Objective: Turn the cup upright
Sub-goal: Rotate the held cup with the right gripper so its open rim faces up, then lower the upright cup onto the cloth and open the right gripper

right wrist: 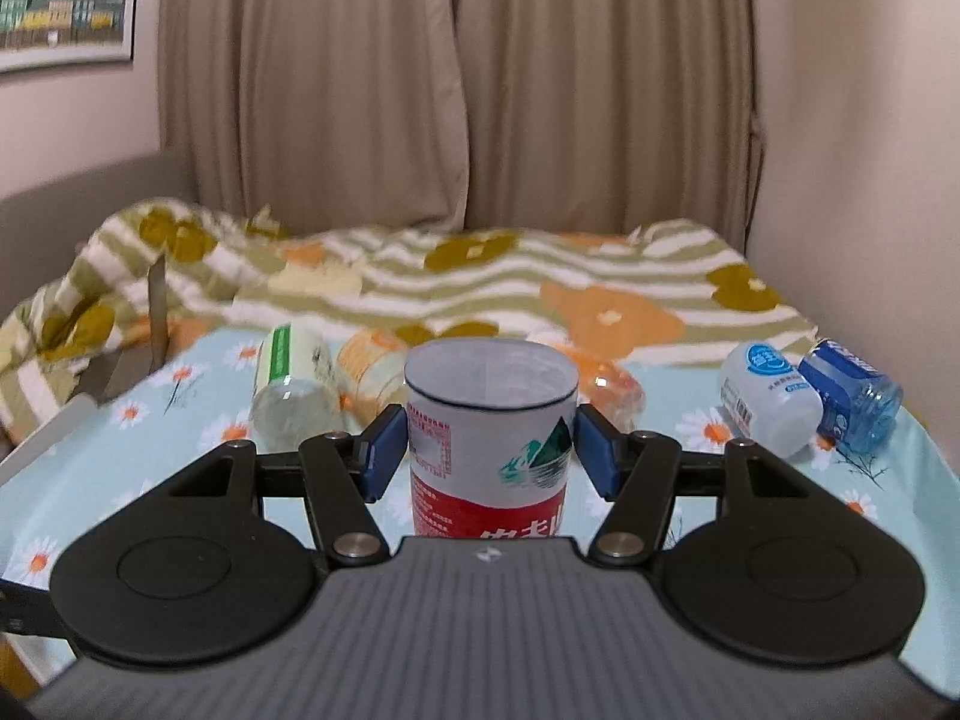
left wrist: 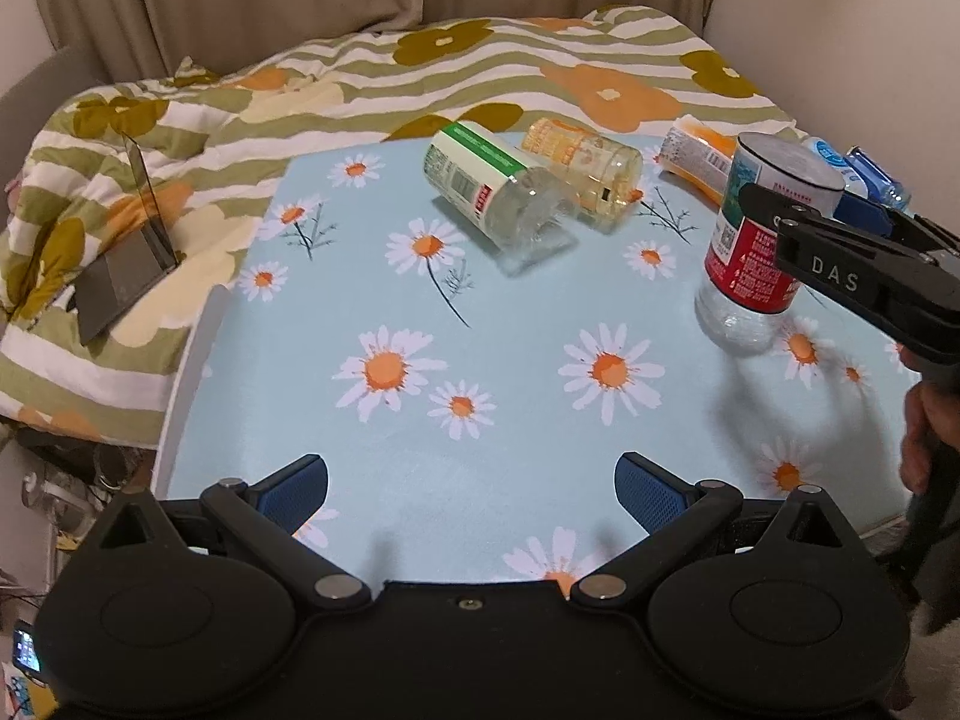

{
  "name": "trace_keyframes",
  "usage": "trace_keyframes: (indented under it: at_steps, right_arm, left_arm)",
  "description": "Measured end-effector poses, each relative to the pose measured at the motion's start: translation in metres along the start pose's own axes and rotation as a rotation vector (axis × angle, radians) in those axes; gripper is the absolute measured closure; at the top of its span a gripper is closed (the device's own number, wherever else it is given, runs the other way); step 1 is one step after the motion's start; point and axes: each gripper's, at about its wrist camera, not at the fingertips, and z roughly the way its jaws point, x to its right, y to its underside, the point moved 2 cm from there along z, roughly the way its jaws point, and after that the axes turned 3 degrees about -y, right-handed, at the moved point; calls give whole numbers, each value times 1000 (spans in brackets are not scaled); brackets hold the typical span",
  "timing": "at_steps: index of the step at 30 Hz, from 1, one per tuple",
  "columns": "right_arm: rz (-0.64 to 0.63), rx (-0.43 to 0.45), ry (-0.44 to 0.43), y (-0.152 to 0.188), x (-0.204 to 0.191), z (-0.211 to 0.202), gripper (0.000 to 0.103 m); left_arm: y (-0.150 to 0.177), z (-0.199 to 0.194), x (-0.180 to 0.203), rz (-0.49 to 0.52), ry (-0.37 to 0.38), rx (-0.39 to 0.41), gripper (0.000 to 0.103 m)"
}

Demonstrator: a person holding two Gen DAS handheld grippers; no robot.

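A cut-bottle cup with a red and white label (left wrist: 757, 240) stands upright on the daisy tablecloth at the right, open end up; it fills the middle of the right wrist view (right wrist: 489, 444). My right gripper (right wrist: 489, 444) has its blue pads (right wrist: 384, 450) against both sides of the cup, near its rim, and it shows from the side in the left wrist view (left wrist: 798, 204). My left gripper (left wrist: 471, 492) is open and empty, low over the table's near edge.
Other cut-bottle cups lie on their sides: a green-labelled one (left wrist: 486, 192) and a yellow one (left wrist: 585, 171) at the back middle, an orange one (left wrist: 699, 159), a white one (right wrist: 768, 399) and a blue one (right wrist: 849, 402) at the back right. A floral blanket (left wrist: 360, 90) and a laptop (left wrist: 129, 252) lie behind and left.
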Motion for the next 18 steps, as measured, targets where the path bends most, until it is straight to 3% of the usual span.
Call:
trace_keyframes:
  at_steps: [6, 15, 18]
  right_arm:
    - [52, -108, -16, -7, 7, -5, 27]
    - [63, -174, -32, -14, 7, -3, 26]
    - [92, -188, -34, -13, 9, -2, 15]
  left_arm:
    - [3, 2, 7, -8, 25, -27, 0]
    - [0, 0, 11, -38, 36, -34, 0]
    - [1, -2, 13, -44, 37, -34, 0]
